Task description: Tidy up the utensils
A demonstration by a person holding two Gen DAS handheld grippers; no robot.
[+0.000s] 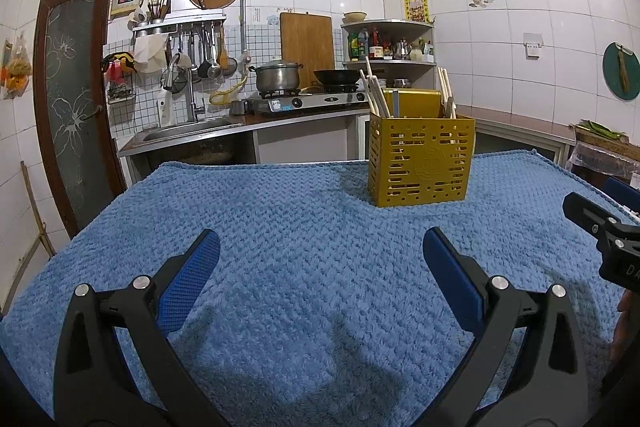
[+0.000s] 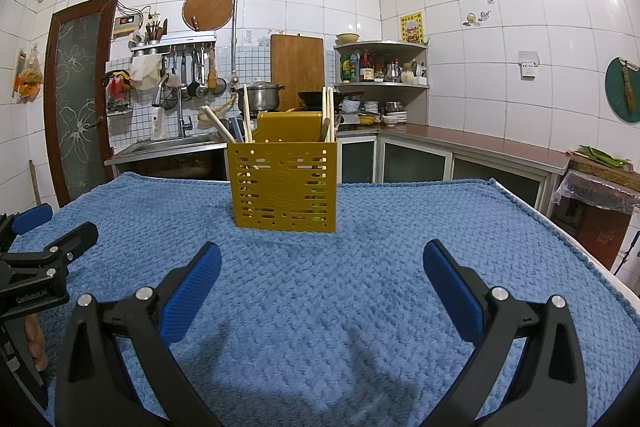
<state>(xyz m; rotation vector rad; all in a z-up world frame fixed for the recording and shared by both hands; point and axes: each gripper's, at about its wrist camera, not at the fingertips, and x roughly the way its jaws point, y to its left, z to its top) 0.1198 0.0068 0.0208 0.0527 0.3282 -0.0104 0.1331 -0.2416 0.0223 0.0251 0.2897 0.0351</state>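
A yellow slotted utensil holder [image 1: 420,163] stands upright on the blue towel [image 1: 280,227], far and right of centre in the left wrist view and ahead, slightly left, in the right wrist view [image 2: 284,185]. Several pale wooden utensils [image 1: 376,93] stick out of its top, also seen in the right wrist view [image 2: 247,119]. My left gripper [image 1: 320,247] is open and empty over the towel, well short of the holder. My right gripper [image 2: 322,259] is open and empty, just in front of the holder. Each gripper shows at the edge of the other's view.
The towel [image 2: 360,287] covers the whole table. Behind it are a sink counter [image 1: 188,131], a gas stove with a pot [image 1: 278,77] and a wok, a corner shelf of bottles [image 2: 380,67] and a low counter [image 2: 500,151] on the right.
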